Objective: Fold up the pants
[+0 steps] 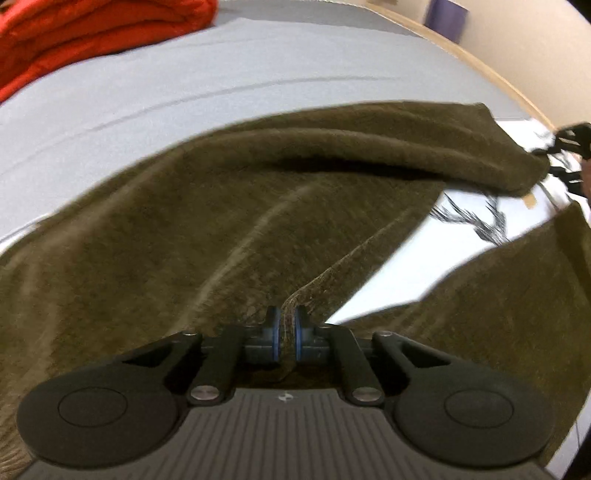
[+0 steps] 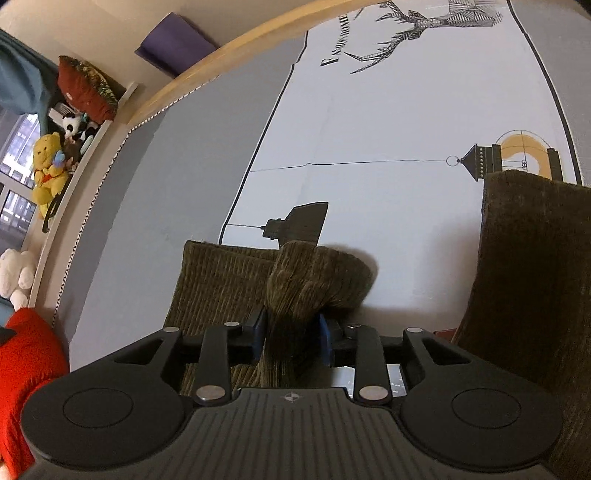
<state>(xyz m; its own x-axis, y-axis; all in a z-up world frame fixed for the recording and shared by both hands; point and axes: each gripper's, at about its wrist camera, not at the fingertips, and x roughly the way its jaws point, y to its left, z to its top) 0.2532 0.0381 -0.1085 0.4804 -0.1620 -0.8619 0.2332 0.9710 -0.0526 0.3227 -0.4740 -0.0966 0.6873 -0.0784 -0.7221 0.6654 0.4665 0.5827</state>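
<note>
Blue-padded fingers (image 1: 274, 332) of the left gripper (image 1: 287, 334) clamp a thin edge of olive-brown corduroy pants (image 1: 207, 236), which lie spread across a grey bed sheet (image 1: 155, 92) printed with a black stag (image 2: 421, 26) and lantern drawings. On the right gripper (image 2: 291, 338), the fingers (image 2: 257, 336) stand slightly apart around a thick bunched fold of the same pants, the pads pressing the cloth on both sides; one pant leg lies flat beneath it and another part rises at the right edge of that view. Red folded fabric (image 1: 85, 33) rests on the bed well apart from the pants. Plush toys, among them a yellow bear (image 2: 46, 166), sit on a shelf (image 2: 92, 147) beside the bed's wooden frame (image 2: 236, 55).
</note>
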